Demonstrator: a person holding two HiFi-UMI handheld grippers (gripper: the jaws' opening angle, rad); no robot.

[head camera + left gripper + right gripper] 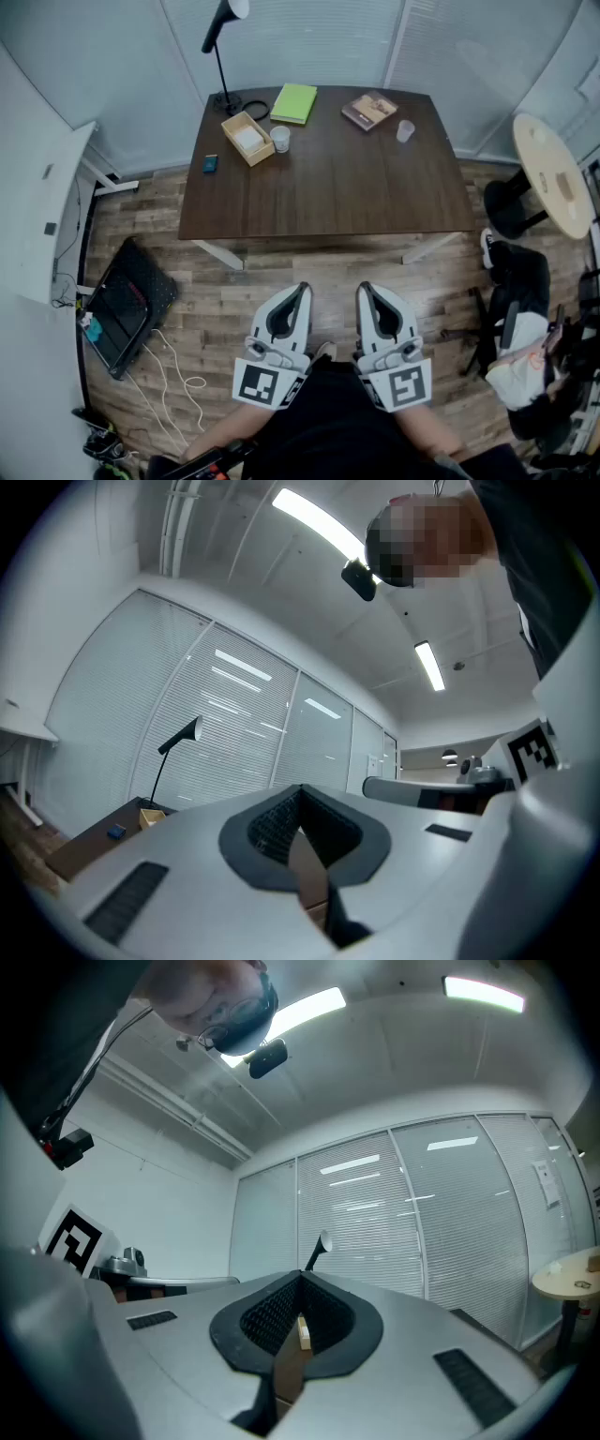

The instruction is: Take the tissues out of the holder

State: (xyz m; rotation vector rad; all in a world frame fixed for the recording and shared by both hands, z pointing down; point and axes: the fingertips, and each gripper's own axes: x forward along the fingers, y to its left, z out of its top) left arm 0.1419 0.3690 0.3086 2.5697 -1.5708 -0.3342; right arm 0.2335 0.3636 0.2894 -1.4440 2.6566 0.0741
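Currently the left gripper (304,287) and right gripper (362,287) are being held closed and empty at bottom centre. On the table (347,192) above, the tissue holder (247,137) is being flanked by a lamp (221,56) and a cup (279,139).

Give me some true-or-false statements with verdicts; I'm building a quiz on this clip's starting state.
1. The tissue holder sits on the table beside a clear cup. True.
2. The right gripper grips a tissue. False: it is shut on nothing, short of the table.
3. The green notebook lies on the floor. False: it lies on the table, near the lamp.
4. The left gripper is shut and empty. True.
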